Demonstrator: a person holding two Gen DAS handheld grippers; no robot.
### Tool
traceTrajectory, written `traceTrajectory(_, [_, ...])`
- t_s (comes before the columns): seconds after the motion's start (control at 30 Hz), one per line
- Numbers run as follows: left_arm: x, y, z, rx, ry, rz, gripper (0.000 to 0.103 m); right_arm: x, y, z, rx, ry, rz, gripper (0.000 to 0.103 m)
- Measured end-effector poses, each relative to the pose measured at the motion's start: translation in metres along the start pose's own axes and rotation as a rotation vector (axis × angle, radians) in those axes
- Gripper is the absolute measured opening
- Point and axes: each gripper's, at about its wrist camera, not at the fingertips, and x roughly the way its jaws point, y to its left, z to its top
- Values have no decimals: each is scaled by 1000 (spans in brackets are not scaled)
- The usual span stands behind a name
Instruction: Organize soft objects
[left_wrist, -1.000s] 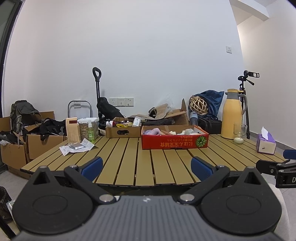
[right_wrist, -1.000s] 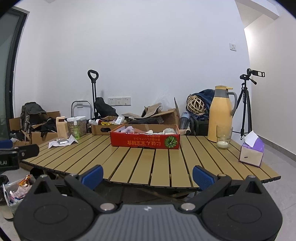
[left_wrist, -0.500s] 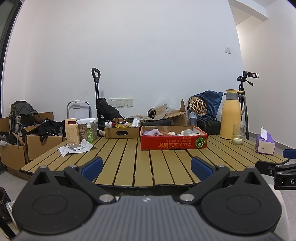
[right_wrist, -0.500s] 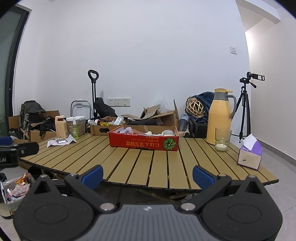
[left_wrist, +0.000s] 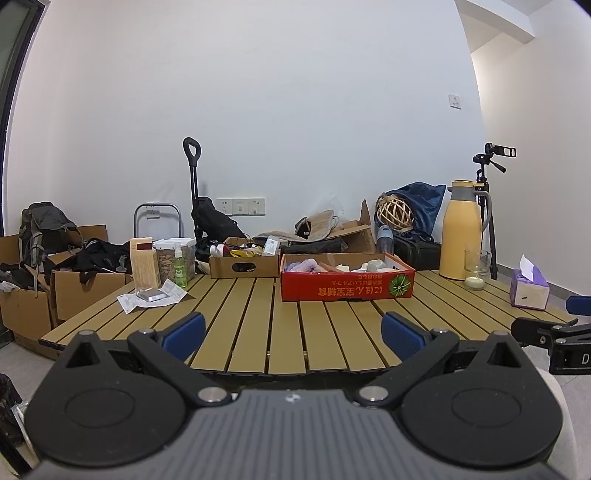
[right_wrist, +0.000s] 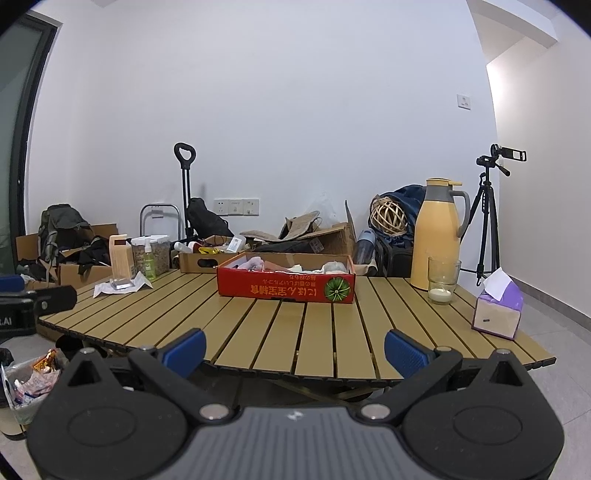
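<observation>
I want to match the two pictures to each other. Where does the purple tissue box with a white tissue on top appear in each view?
Left wrist view: the purple tissue box stands at the far right, on the slatted wooden table, right of the yellow thermos jug.
Right wrist view: it stands at the right, near the table's right edge, larger in the picture.
Shared landmark: the red cardboard box mid-table.
</observation>
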Motion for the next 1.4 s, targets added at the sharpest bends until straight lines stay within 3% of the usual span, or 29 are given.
traceTrajectory(1.4, [-3, 0, 3, 1, -22, -15, 103, -4, 12, 1, -29, -33, 20, 103])
